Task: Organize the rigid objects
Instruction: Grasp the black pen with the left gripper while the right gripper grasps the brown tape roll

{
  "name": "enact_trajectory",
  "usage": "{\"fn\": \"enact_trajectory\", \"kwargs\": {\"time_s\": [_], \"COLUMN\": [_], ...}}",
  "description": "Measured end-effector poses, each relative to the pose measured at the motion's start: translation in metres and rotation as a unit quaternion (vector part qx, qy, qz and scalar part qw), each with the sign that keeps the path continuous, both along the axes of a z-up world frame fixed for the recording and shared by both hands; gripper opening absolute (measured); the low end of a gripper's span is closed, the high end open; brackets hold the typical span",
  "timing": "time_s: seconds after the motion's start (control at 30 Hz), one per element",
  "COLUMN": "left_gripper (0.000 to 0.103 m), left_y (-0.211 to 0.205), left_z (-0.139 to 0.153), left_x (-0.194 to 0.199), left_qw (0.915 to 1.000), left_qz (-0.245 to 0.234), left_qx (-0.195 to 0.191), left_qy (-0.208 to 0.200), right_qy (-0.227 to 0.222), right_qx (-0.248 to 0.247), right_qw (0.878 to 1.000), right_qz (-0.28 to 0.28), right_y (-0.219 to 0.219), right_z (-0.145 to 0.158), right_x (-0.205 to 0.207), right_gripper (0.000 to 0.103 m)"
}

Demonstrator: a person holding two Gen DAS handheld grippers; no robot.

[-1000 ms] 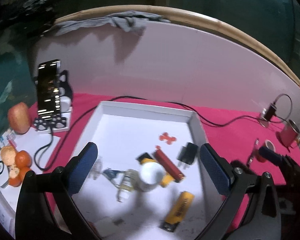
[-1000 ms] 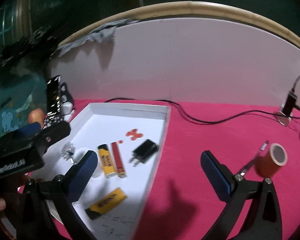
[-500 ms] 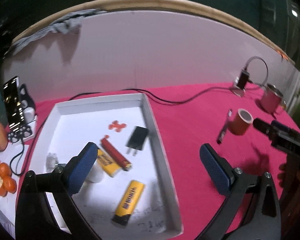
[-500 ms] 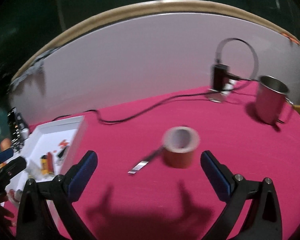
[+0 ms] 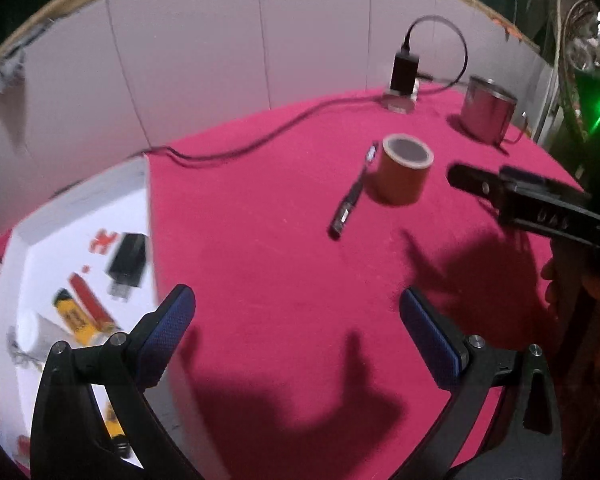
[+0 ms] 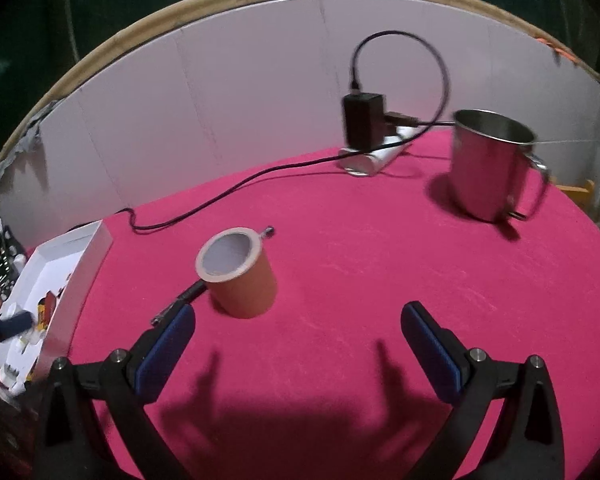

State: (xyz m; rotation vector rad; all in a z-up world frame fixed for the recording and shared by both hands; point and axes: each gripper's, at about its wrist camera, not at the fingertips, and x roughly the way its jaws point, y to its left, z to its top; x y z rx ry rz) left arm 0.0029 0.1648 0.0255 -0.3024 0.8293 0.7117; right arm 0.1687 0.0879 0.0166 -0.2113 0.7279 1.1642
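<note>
Tape roll (image 6: 242, 274) stands upright on your pink desk (image 6: 380, 280), outside the white tray (image 6: 88, 258) where sorted items lie, so your right tool (image 6: 298, 338), spread wide and empty, lines up ahead of it; left tool (image 5: 296, 324) likewise.

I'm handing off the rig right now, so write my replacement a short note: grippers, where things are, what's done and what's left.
Left gripper: open, empty, above the red cloth beside the white tray.
Right gripper: open, empty, facing the orange tape roll.
Done: charger plug, red stick, yellow items and small parts lie in the tray.
Left: tape roll, the thin dark tool beside it, and the steel mug stand out on the cloth.
</note>
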Motion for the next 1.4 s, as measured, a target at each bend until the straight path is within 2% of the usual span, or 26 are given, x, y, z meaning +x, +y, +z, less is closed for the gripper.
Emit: {"fn": "enact_trajectory", "kwargs": {"time_s": [0.23,0.33,0.37,0.4,0.57,0.6,0.67,0.73,0.9,0.93,1.03,1.07,1.2,1.3,1.33,1.4], "left_gripper": [0.103,0.103,0.103,0.103,0.101,0.097,0.084,0.077,0.072,0.069,0.058,0.052,0.041,0.025,0.015,0.013], "left_y": [0.010,0.017,0.020,0.022,0.029,0.032,0.039,0.043,0.052,0.053,0.048,0.047,0.044,0.040,0.037,0.030], "left_z": [-0.011,-0.012,-0.013,-0.013,-0.017,-0.020,-0.025,-0.029,-0.038,-0.039,-0.040,-0.039,-0.039,-0.038,-0.038,-0.038], "left_x": [0.016,0.025,0.030,0.035,0.059,0.066,0.074,0.079,0.088,0.090,0.096,0.098,0.099,0.100,0.101,0.102], "left_qw": [0.9996,0.9997,0.9991,0.9992,0.9993,0.9992,0.9991,0.9989,0.9986,0.9991,0.9984,0.9980,0.9972,0.9946,0.9941,0.9939], "left_qz": [0.007,0.009,0.021,0.016,-0.004,-0.009,-0.010,-0.014,-0.021,-0.030,-0.048,-0.054,-0.068,-0.095,-0.100,-0.103], "left_qx": [-0.026,-0.024,-0.032,-0.032,-0.024,-0.026,-0.029,-0.030,-0.033,-0.016,-0.005,-0.006,-0.009,-0.024,-0.022,-0.010], "left_qy": [0.000,0.004,0.017,0.019,0.027,0.028,0.029,0.032,0.034,0.027,0.030,0.031,0.028,0.033,0.034,0.037], "right_qy": [-0.012,0.009,0.010,0.010,0.057,0.058,0.088,0.109,0.132,0.136,0.146,0.149,0.155,0.157,0.157,0.158], "right_qx": [-0.021,-0.042,-0.056,-0.067,-0.023,-0.022,-0.002,0.012,0.010,0.010,0.016,0.018,0.021,0.022,0.022,0.022], "right_qw": [0.999,0.998,0.997,0.997,0.998,0.998,0.996,0.994,0.991,0.991,0.989,0.989,0.988,0.987,0.987,0.987], "right_qz": [0.048,0.046,0.043,0.035,0.020,0.008,0.005,0.000,0.007,0.008,0.007,0.007,0.007,0.007,0.007,0.007], "right_y": [0.050,0.072,0.076,0.078,0.044,0.037,0.023,0.015,0.020,0.021,0.018,0.018,0.016,0.015,0.015,0.016], "right_z": [-0.012,-0.019,-0.022,-0.024,-0.023,-0.023,-0.026,-0.028,-0.032,-0.033,-0.034,-0.034,-0.035,-0.035,-0.035,-0.036], "right_x": [-0.020,-0.017,-0.016,-0.013,0.006,0.010,0.019,0.026,0.028,0.028,0.029,0.030,0.031,0.031,0.031,0.031], "right_gripper": [0.100,0.079,0.060,0.052,0.049,0.049,0.049,0.049,0.049,0.049,0.049,0.049,0.049,0.049,0.049,0.049]}}
